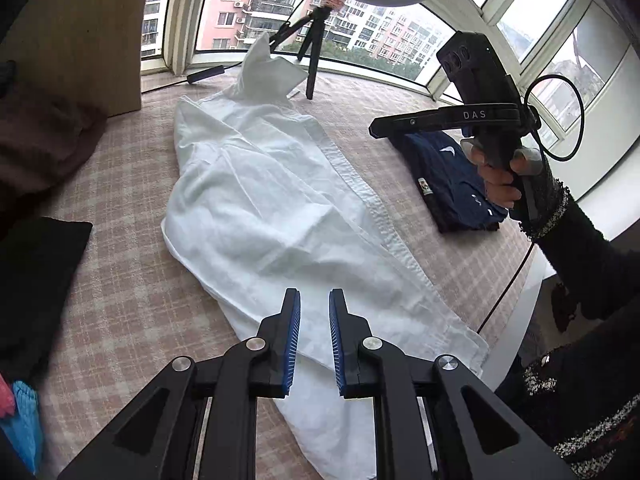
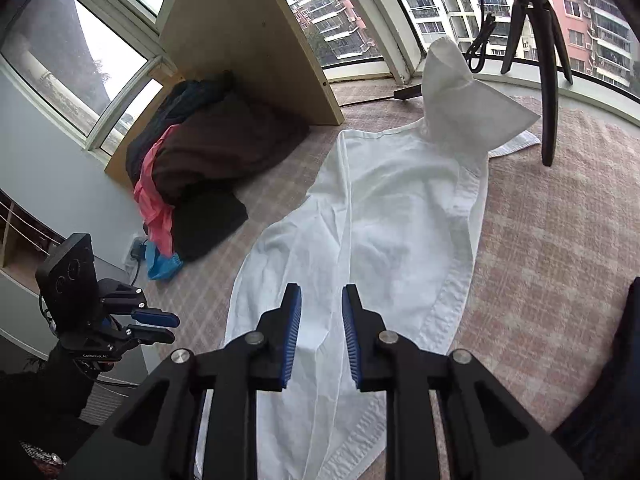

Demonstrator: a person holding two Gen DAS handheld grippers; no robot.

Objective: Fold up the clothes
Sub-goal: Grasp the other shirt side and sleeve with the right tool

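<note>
A long white garment [image 1: 280, 208] lies stretched out on the pink checked surface [image 1: 132, 288], its far end bunched up in a peak near the window; it also shows in the right wrist view [image 2: 384, 216]. My left gripper [image 1: 314, 304] is open and empty, hovering just above the garment's near end. My right gripper [image 2: 320, 300] is open and empty over the garment's near part. In the left wrist view the right gripper [image 1: 376, 126] is held up at the right. In the right wrist view the left gripper [image 2: 170, 328] is at the lower left.
A folded navy garment [image 1: 452, 184] lies at the right. A pile of brown, black, pink and blue clothes [image 2: 192, 168] sits at the left by a wooden board [image 2: 248, 36]. A black tripod [image 1: 312, 52] stands at the far end by the windows.
</note>
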